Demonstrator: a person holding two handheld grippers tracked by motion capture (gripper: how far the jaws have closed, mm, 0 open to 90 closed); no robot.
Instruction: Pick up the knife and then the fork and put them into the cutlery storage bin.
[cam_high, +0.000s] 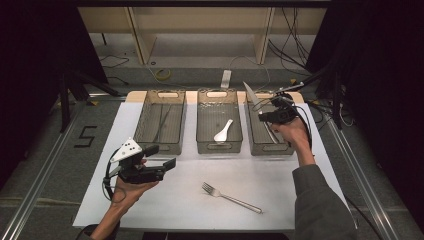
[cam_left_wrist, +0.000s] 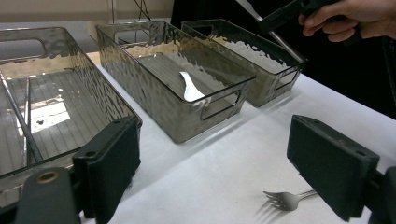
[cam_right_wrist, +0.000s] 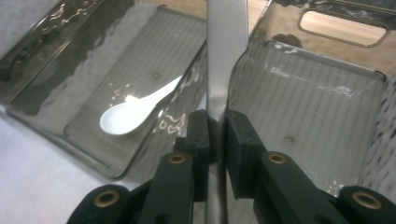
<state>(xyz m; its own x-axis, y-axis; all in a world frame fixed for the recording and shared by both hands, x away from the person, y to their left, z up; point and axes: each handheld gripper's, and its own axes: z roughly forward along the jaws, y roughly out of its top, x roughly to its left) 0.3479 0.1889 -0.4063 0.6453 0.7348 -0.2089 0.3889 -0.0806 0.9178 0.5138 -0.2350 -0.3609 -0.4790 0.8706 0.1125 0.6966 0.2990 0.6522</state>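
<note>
R: my right gripper (cam_right_wrist: 217, 135) jaws clamped on knife (cam_right_wrist: 226, 56), blade running up past the pads, over right bin (cam_right_wrist: 327, 98) | L: my left gripper (cam_left_wrist: 215, 172) jaws wide apart, holding nothing | fork (cam_left_wrist: 286, 199) on table (cam_left_wrist: 224, 154) just below, near one jaw | white spoon (cam_right_wrist: 133, 109) in middle bin (cam_right_wrist: 93, 56), beside my right jaws

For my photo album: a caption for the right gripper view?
Right gripper clamps a knife above the right bin.

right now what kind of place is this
Probably a lab bench set up for recording cutlery sorting: loose cables on the floor, black curtains at the sides, and three clear bins on a white-covered table.
</note>
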